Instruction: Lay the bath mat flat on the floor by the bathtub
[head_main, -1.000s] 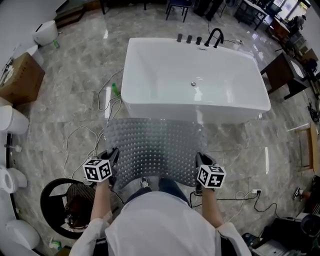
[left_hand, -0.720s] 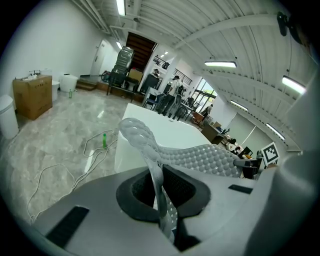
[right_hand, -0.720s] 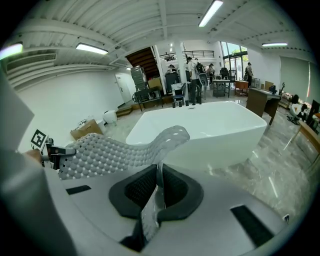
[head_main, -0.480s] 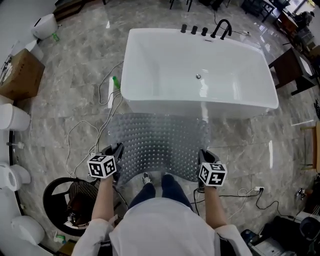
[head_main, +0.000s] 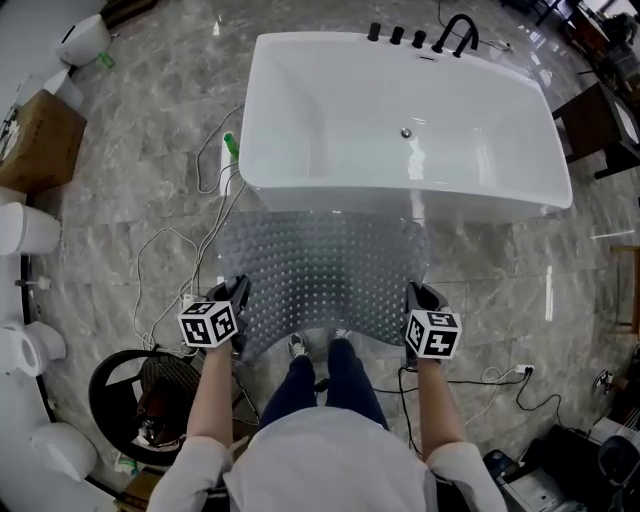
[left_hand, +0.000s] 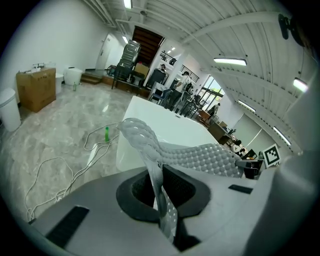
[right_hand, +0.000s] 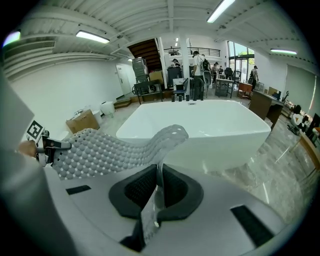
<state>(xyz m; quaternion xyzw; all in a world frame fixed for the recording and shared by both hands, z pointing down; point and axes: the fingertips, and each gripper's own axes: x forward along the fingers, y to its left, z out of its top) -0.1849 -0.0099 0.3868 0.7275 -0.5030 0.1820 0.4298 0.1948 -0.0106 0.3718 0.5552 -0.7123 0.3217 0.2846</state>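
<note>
A clear, studded bath mat (head_main: 322, 272) hangs stretched between my two grippers, in front of the white bathtub (head_main: 400, 120). In the head view my left gripper (head_main: 238, 300) is shut on the mat's near left corner and my right gripper (head_main: 413, 299) is shut on its near right corner. The mat's far edge lies close to the tub's near wall. In the left gripper view the mat (left_hand: 150, 150) runs up from between the jaws and across to the right. The right gripper view shows the mat (right_hand: 110, 147) pinched between the jaws and arching left, with the tub (right_hand: 200, 125) behind.
White cables (head_main: 190, 250) trail over the marble floor left of the mat, beside a green bottle (head_main: 229, 146). A black round stool base (head_main: 140, 390) stands at my left, a cardboard box (head_main: 40, 140) farther left. Black taps (head_main: 440, 35) sit on the tub's far rim. My feet (head_main: 318, 348) are under the mat's near edge.
Both grippers have sunk with the mat and carried it toward the tub. The mat's far edge now lies lower, near the tub's base.
</note>
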